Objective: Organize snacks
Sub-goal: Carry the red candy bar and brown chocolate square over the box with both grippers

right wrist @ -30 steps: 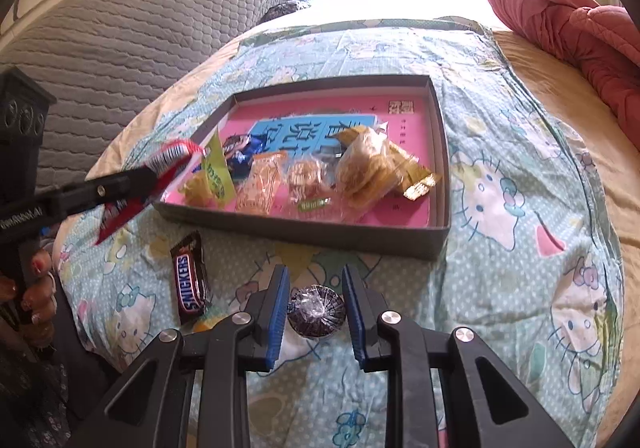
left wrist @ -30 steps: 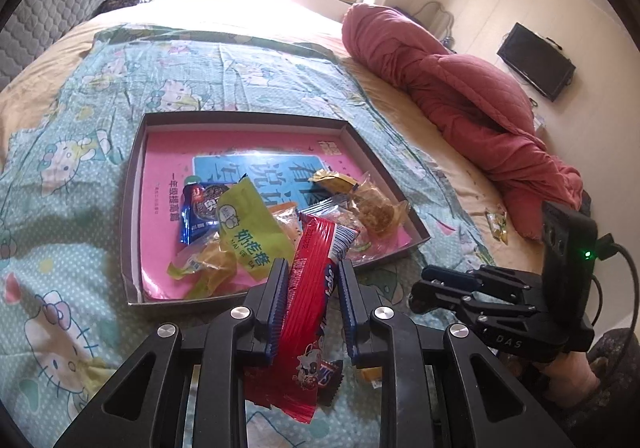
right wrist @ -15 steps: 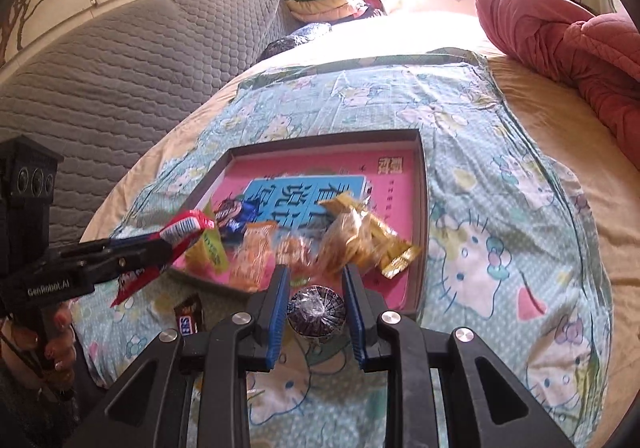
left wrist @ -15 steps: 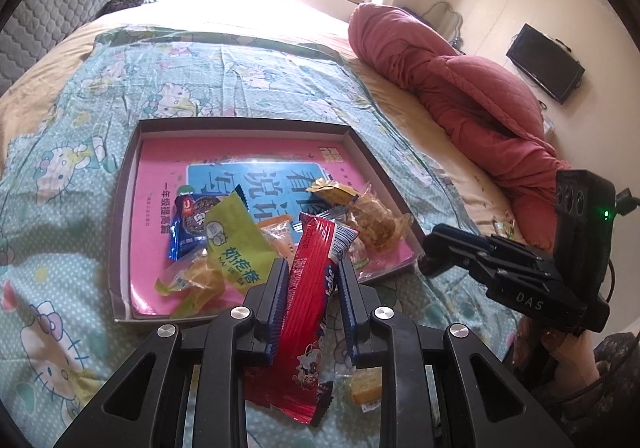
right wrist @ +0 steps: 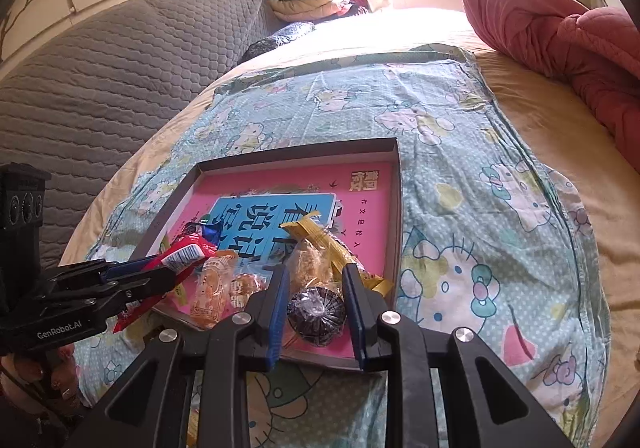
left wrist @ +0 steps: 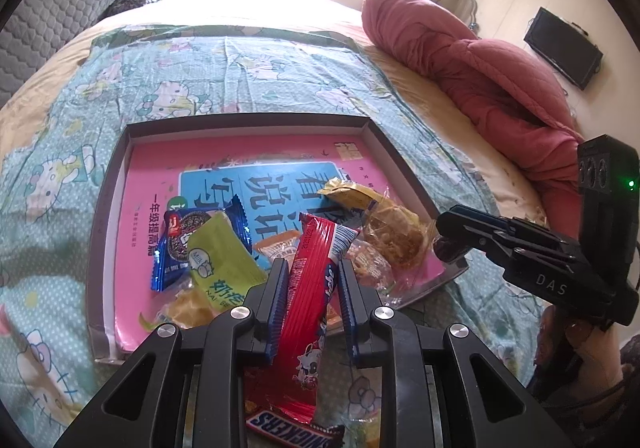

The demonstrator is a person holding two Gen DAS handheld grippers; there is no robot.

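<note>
Since the earlier frames both grippers had been carried forward from over the bedspread to the near edge of the tray, so that the tray's near rim was now passed under their fingertips.

The bed [left wrist: 280, 28] was covered by a cartoon-print bedspread [left wrist: 248, 80], with a red quilt [left wrist: 472, 68] heaped along its right side and a grey quilted headboard [right wrist: 120, 60] on the left. Wide bare bedspread was noted beyond the tray's far rim and to its right.

The shallow grey tray [left wrist: 248, 119] was lined with a pink-and-blue printed sheet [left wrist: 256, 156]. Its far half was seen bare; the snack pile [left wrist: 360, 220] was crowded against the near edge and near right corner.

The left gripper [left wrist: 310, 276] was seen clamped narrowly on a long red wrapper [left wrist: 316, 248], whose top end was held out over the pile while its tail hung down over the bedspread. The right gripper [right wrist: 316, 300] was seen closed on a round dark wrapped biscuit [right wrist: 317, 313], held just inside the near rim beside the yellow packets [right wrist: 320, 244].

A Snickers bar [left wrist: 292, 432] was left lying on the bedspread outside the tray, under the left gripper.
</note>
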